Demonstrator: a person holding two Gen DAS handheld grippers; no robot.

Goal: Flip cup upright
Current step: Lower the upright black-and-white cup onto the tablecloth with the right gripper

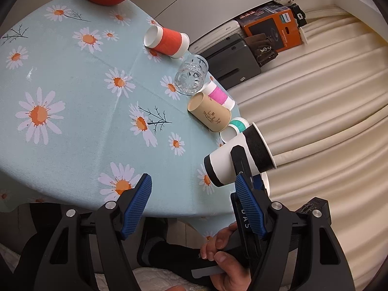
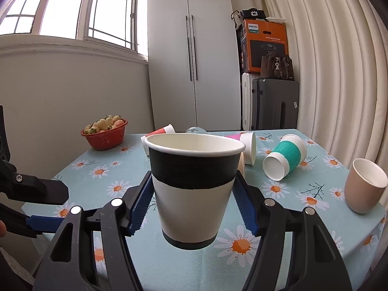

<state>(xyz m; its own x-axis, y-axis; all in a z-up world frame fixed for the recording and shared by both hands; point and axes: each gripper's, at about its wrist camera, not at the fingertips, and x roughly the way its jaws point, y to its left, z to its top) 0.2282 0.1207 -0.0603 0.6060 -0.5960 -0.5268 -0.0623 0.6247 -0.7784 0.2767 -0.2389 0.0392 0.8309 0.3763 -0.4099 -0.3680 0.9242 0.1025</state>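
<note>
Left wrist view: left gripper [image 1: 192, 189] gapes wide over the daisy-print tablecloth [image 1: 72, 92], holding nothing; cut-glass tumbler [image 1: 191, 74] and tan cup [image 1: 209, 112] lie far right. Right wrist view: right gripper [image 2: 192, 200], ribbed blue pads [image 2: 139, 206], clamps the black-and-white paper cup [image 2: 194, 184] upright, empty, above the near table; red basket [image 2: 104, 137] holds pale strawberries [image 2: 104, 123] far left.

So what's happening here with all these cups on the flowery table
A person is working with two handheld grippers. The right gripper is shut on a black-and-white paper cup, held upright above the daisy-print tablecloth, mouth up. The left gripper hangs open beside it, holding nothing. Several others lie on their sides, among them a teal-sleeved paper cup, an orange-sleeved paper cup and a tan printed paper cup. A beige ceramic cup already stands upright.
</note>
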